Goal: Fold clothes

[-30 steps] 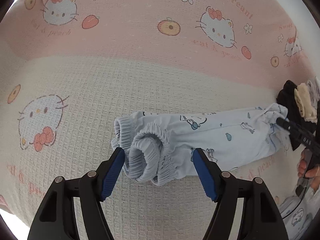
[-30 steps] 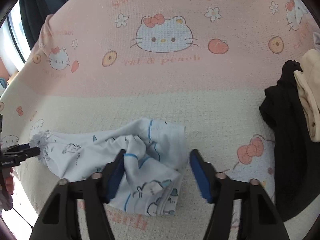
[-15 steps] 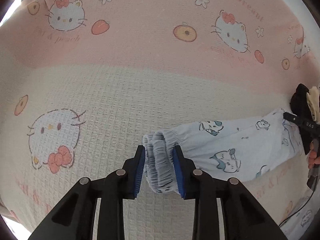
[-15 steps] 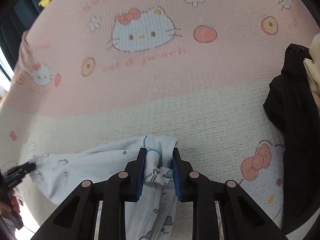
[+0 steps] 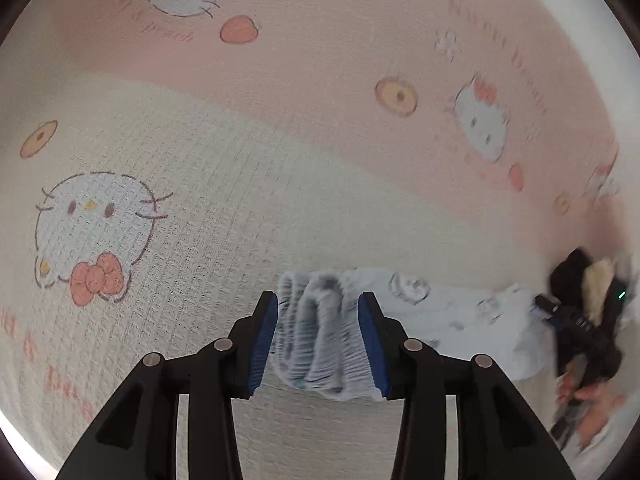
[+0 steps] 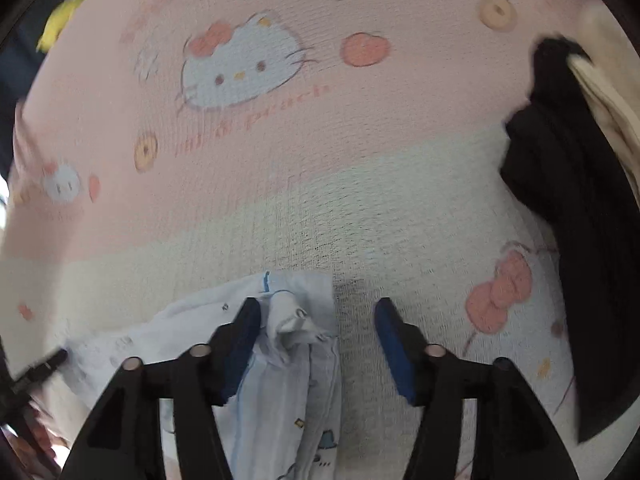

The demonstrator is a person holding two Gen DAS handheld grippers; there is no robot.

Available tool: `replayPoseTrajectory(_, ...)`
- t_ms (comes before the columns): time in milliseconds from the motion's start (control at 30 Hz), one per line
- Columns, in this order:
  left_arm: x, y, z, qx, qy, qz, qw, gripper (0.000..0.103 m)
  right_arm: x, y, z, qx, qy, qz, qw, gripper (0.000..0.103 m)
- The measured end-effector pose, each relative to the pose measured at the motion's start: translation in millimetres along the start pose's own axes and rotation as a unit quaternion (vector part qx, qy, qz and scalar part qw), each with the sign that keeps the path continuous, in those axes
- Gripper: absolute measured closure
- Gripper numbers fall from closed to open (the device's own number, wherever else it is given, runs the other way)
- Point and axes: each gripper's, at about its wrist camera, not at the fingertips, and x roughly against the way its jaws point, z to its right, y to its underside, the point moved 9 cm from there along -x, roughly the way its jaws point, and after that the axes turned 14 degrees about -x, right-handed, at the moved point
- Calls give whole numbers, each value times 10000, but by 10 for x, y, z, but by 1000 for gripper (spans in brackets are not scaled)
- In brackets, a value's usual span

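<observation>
Light blue pyjama trousers point(image 5: 440, 312) with small cartoon prints lie stretched across a pink and cream cat-print blanket point(image 5: 224, 152). My left gripper point(image 5: 318, 340) has the bunched elastic end point(image 5: 320, 332) between its blue pads. The cloth touches both pads while the jaws are opening. In the right wrist view the other end of the trousers point(image 6: 288, 380) lies crumpled against the left finger. My right gripper point(image 6: 318, 320) is opening wide, with bare blanket showing before its right pad.
A black garment point(image 6: 580, 200) with a cream one point(image 6: 612, 92) on top lies at the right of the blanket. A yellow toy point(image 6: 60, 20) sits beyond the far left corner. The person's hand point(image 5: 588, 396) holds the right gripper's handle.
Both grippers closed on the two ends of the trousers and rolled, pulling the cloth out. Now both sets of jaws have widened again, and the right pads have come off the cloth.
</observation>
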Motion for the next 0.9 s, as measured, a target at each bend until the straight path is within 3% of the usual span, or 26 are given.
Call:
replayPoseTrajectory(33, 82, -24, 7, 33, 21, 112, 9999, 49, 54, -8, 26, -175, -117, 16, 9998, 43)
replayPoseTrajectory(100, 214, -33, 18, 33, -18, 249, 9997, 41, 187, -1, 79, -476, -274, 52, 9985, 42)
replayPoseTrajectory(400, 357, 219, 138, 731, 215, 147, 9970, 40, 552, 399, 215, -1335, -633, -140, 9889, 40)
replayPoseTrajectory(533, 379, 126, 185, 955, -62, 209, 9952, 40, 624, 546, 310, -1762, -734, -272, 9812, 39)
replayPoseTrajectory(733, 231, 354, 205, 1995, 656, 161, 9776, 40, 635, 765, 604, -2703, -805, -356, 9588, 36)
replayPoseTrajectory(900, -5, 549, 276, 2838, 1372, -58, 9490, 40, 564, 958, 598, -3257, -1213, -528, 9362, 36)
